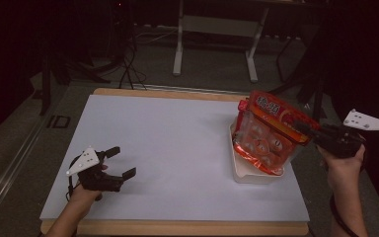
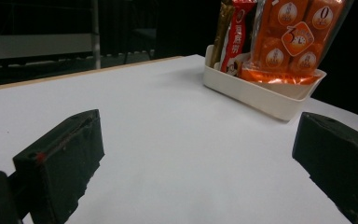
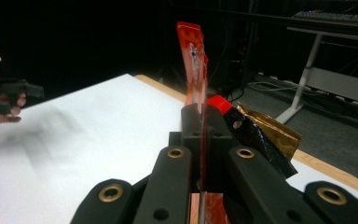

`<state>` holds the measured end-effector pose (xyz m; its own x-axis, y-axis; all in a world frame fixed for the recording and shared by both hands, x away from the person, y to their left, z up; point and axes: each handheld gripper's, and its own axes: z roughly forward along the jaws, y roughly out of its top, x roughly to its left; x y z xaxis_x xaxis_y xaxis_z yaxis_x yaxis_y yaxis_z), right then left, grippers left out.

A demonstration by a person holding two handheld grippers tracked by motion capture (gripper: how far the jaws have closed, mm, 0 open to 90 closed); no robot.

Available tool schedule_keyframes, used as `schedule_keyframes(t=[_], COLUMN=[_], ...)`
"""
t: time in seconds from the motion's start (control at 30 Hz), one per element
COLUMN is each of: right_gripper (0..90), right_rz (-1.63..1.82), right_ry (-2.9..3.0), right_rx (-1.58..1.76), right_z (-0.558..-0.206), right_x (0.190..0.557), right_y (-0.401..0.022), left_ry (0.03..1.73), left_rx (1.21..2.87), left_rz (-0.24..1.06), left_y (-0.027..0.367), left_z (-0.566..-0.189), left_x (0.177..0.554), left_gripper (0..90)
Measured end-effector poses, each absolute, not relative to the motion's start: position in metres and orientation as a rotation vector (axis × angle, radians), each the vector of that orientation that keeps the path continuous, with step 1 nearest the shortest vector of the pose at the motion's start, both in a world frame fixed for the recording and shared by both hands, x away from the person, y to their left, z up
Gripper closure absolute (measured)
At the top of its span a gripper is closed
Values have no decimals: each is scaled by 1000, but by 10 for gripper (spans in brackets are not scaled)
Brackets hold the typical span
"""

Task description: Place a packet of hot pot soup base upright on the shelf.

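- Right tongs (image 1: 310, 132) were clamped on the orange snack bag's (image 1: 264, 136) top edge, over the white tray (image 1: 240, 170) near the bench's (image 1: 168, 143) right edge.
- Left tongs (image 1: 120, 162) stood wide open, holding nothing, above bare bench.

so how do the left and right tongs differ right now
The left tongs stand wide open with nothing between them; the right tongs are shut on the top edge of the orange snack bag. The left hang low over bare table; the right are at the white tray. Both are black and hand-held.
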<state>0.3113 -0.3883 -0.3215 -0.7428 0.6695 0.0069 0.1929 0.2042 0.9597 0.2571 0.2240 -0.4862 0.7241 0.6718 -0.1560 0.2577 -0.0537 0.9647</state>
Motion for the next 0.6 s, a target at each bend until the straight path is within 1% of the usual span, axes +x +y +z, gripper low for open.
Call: schedule_keyframes(t=[0.2,0.3,0.6], right_gripper=[900,900,900], right_rz=[1529,1450,1426], right_ry=[2115,2145,2164], right_rx=[807,819,818], right_z=[-321,-324,-328], right_x=[313,315,314], right_y=[-385,-382,-385], left_ry=[763,764,755], left_rx=[1629,1626,1631], left_rz=[401,400,395], left_y=[225,225,223], left_z=[-486,-486,-486], left_x=[256,256,257], left_gripper=[27,27,27])
